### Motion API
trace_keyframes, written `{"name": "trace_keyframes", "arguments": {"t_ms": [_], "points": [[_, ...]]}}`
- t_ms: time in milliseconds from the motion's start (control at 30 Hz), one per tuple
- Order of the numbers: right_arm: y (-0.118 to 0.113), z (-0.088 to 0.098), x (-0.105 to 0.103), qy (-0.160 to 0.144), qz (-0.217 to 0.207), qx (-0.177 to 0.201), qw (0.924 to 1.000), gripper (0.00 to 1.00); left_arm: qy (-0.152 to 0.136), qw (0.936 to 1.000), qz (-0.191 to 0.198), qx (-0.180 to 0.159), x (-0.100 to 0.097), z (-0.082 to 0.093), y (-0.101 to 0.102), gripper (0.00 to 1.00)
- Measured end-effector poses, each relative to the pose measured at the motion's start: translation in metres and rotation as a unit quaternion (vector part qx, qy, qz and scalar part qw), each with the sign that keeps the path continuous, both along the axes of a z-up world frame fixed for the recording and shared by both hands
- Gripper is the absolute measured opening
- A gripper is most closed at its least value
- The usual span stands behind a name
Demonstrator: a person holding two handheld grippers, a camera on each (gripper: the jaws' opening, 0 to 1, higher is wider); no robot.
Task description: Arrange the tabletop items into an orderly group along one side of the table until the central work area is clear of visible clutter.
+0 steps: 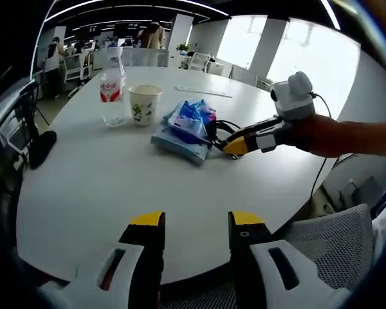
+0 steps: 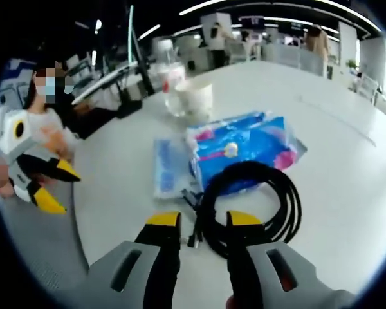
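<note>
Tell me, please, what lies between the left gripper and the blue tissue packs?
In the left gripper view, only bare white table lies between the left gripper and the blue tissue packs.

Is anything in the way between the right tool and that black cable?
No, nothing visible is. The right tool is right at the coiled black cable, which lies on the white table against the blue tissue pack. Its jaws stand apart beside the coil.

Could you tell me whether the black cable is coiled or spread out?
Coiled: the black cable lies in stacked loops beside the blue tissue pack.
</note>
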State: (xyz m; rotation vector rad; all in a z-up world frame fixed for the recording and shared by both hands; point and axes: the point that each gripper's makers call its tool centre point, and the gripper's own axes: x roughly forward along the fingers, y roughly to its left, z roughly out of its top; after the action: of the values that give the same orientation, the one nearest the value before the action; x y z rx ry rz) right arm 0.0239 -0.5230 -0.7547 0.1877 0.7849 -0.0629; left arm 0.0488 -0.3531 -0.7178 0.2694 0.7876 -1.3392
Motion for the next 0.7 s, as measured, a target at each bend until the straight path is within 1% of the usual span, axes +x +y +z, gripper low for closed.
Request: {"name": "trace_keyframes", "arguments": {"t_ms": [100, 200, 267, 533, 700], "points": [[0.001, -0.003, 0.002, 0.009, 0.015, -0.006, 0.9998, 0.25, 0.000, 1.0000, 0.000, 0.000, 0.000, 0.000, 0.000, 0.38], [-0.001, -0.007, 0.002, 0.022, 0.030, -0.028, 0.9989, 0.22, 0.001, 1.0000, 0.001, 0.000, 0.000, 0.000, 0.000, 0.38], [0.000, -0.009, 0.003, 0.026, 0.035, -0.029, 0.9986, 0.22, 0.001, 1.0000, 0.001, 0.000, 0.000, 0.000, 0.000, 0.38], [0.000, -0.015, 0.005, 0.034, 0.050, -0.032, 0.9977, 0.21, 0.003, 1.0000, 0.001, 0.002, 0.000, -0.001, 0.000, 0.38], [0.000, -0.012, 0.007, 0.026, 0.054, -0.031, 0.9977, 0.15, 0.003, 1.0000, 0.000, 0.003, 0.000, -0.001, 0.000, 0.38]]}}
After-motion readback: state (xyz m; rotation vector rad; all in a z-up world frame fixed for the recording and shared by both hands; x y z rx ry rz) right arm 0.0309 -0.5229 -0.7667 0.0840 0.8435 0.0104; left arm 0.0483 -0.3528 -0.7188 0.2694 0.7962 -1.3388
